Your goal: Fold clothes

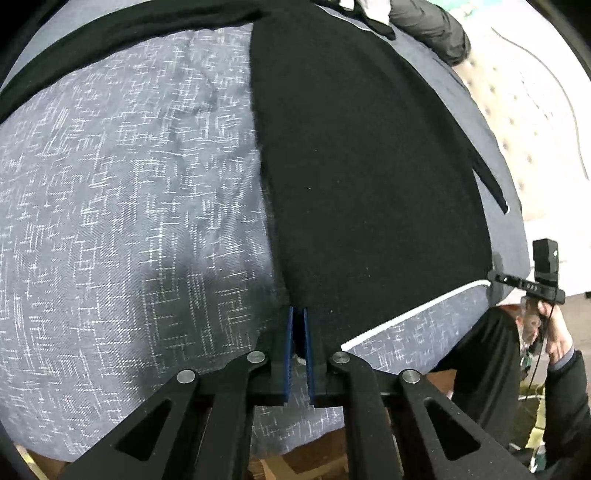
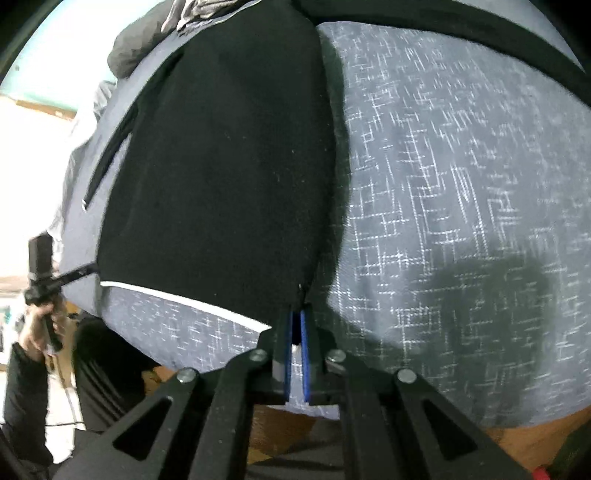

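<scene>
In the left wrist view, the left gripper (image 1: pixel 298 314) is at the near edge of a bed. Its two blue fingers (image 1: pixel 290 354) are pressed close together and they pinch the near left corner of a black garment (image 1: pixel 362 158). The garment lies flat on a grey bedcover (image 1: pixel 122 206) that has a pattern of thin white lines. The garment stretches away from the gripper toward the far side of the bed, and its near edge runs along the white piping (image 1: pixel 413 314) of the cover. A narrow black strip (image 1: pixel 487 177) of the garment lies along its right side. At the right, the right gripper (image 1: pixel 493 276) touches the near right corner of the garment, and a hand (image 1: pixel 554 328) holds its handle. From here I cannot tell if that gripper is closed. A dark bundle of clothes (image 1: pixel 428 26) sits at the far end of the bed.

In the right wrist view, the right gripper (image 2: pixel 297 314) has its blue fingers (image 2: pixel 304 354) pressed together on the near right corner of the black garment (image 2: pixel 221 166). The grey bedcover (image 2: pixel 461 184) fills the right part of the view. At the left, the left gripper (image 2: pixel 94 268) is at the other near corner, held by a hand (image 2: pixel 37 325).
</scene>
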Demonstrator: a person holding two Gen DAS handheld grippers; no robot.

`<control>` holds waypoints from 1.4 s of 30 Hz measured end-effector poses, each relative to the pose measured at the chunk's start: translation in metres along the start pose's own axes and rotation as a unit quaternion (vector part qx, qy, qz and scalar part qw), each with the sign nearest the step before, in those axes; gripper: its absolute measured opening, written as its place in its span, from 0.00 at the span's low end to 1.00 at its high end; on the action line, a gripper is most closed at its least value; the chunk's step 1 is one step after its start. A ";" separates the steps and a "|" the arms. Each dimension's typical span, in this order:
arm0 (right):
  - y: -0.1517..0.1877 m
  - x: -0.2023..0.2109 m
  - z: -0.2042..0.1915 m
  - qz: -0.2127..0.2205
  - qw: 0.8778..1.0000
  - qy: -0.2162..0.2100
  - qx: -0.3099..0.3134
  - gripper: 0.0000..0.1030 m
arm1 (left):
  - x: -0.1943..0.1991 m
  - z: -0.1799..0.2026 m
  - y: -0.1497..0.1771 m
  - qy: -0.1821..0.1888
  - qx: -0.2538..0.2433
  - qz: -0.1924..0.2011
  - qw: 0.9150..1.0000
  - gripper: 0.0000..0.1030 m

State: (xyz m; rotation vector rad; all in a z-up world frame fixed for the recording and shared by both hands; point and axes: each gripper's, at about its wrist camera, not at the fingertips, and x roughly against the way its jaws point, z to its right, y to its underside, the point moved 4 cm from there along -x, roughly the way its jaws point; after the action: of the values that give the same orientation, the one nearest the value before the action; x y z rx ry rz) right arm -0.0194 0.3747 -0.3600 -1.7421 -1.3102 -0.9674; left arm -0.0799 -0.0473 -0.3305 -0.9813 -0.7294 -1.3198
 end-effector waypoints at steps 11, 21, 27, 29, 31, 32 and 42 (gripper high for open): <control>0.000 -0.004 -0.007 -0.005 1.000 -0.008 0.008 0.23 | -0.016 0.005 0.010 0.009 0.007 -0.013 1.000 0.42; 0.010 0.011 -0.011 -0.002 1.000 -0.012 0.025 0.03 | 0.004 0.022 0.023 0.021 -0.033 -0.015 0.999 0.06; 0.013 0.012 -0.008 -0.009 0.999 0.009 0.034 0.03 | -0.001 0.011 0.017 0.018 -0.018 -0.019 0.999 0.06; 0.013 0.001 -0.006 -0.015 0.999 0.015 0.029 0.03 | -0.015 0.007 0.019 0.012 -0.006 -0.032 0.999 0.06; 0.012 -0.005 -0.005 -0.016 1.000 0.010 0.022 0.03 | -0.024 0.003 0.020 0.013 0.006 -0.039 0.999 0.07; 0.011 -0.008 -0.004 -0.017 1.000 0.007 0.019 0.03 | -0.027 0.001 0.019 0.015 0.012 -0.039 0.999 0.08; -0.014 0.050 0.031 0.073 0.996 -0.027 -0.037 0.37 | 0.004 -0.024 0.005 0.017 0.044 0.008 0.999 0.35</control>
State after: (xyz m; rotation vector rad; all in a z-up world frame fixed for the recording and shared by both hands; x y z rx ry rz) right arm -0.0189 0.4259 -0.3277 -1.9044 -1.1757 -0.9019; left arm -0.0770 -0.0700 -0.3384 -0.8901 -0.7466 -1.2763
